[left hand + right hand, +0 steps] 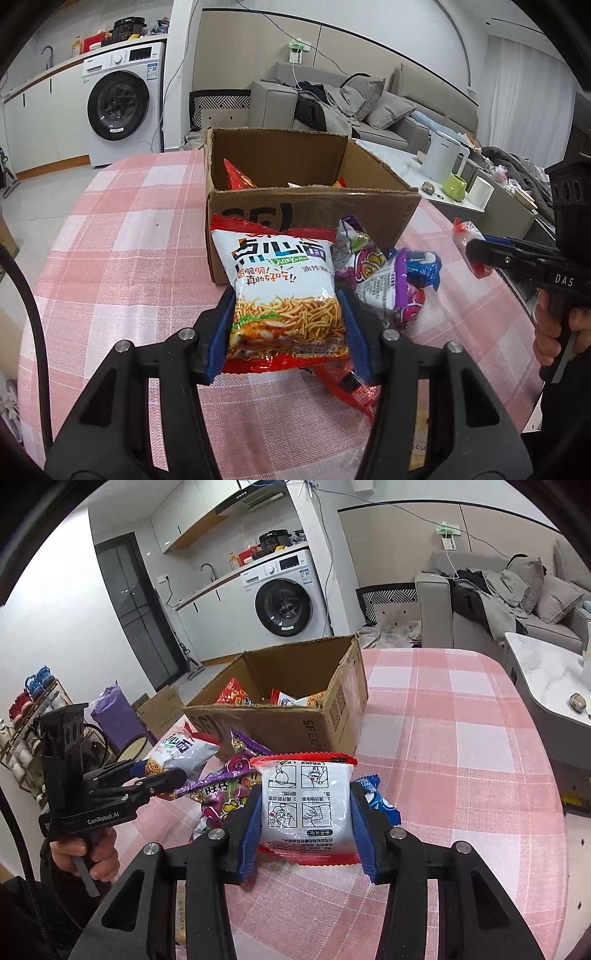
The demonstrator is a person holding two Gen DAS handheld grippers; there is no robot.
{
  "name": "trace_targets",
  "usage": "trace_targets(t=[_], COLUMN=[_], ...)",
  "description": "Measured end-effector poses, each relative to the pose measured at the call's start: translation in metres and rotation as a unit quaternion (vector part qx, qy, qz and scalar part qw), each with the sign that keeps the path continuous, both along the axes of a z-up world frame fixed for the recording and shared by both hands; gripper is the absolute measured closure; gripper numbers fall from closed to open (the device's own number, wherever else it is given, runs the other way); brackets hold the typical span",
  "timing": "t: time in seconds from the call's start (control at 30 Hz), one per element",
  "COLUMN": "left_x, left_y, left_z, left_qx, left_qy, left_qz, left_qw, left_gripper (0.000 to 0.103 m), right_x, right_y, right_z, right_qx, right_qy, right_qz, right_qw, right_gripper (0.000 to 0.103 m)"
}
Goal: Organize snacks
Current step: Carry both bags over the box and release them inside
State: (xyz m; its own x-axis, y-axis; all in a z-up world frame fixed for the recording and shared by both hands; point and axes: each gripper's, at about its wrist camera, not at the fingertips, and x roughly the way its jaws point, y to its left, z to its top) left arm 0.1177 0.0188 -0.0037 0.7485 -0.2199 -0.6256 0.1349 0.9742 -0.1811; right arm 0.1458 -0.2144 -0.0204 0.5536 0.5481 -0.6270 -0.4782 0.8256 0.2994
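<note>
The left gripper [286, 325] is clamping a glossy, crinkled noodle snack bag [284, 291] between ribbed blue pads, above the pink checked tablecloth [129, 258]. The right gripper [304, 812] is squeezing a puffy white packet [306, 801] with red serrated edges — both are sitting just before the open corrugated cardboard box [280, 720], beside shiny purple wrappers [373, 280].

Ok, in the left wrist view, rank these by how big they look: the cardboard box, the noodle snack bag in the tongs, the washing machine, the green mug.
1. cardboard box
2. noodle snack bag, though it sits closest to the camera, which inflates it
3. washing machine, far off, so surely bigger in reality
4. green mug
</note>
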Motion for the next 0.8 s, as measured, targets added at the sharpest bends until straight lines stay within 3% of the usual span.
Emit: trace_targets(t=[0.8], left_x=[-0.021], left_y=[0.000], left_z=[0.032], left_qx=[-0.004], left_qy=[-0.034], left_qz=[0.011], left_qw=[0.9993], left_gripper=[0.052], right_x=[0.000], right_y=[-0.004], right_z=[0.011], right_qx=[0.025], right_qy=[-0.010], right_qz=[-0.038], right_qw=[0.999], right_gripper=[0.058])
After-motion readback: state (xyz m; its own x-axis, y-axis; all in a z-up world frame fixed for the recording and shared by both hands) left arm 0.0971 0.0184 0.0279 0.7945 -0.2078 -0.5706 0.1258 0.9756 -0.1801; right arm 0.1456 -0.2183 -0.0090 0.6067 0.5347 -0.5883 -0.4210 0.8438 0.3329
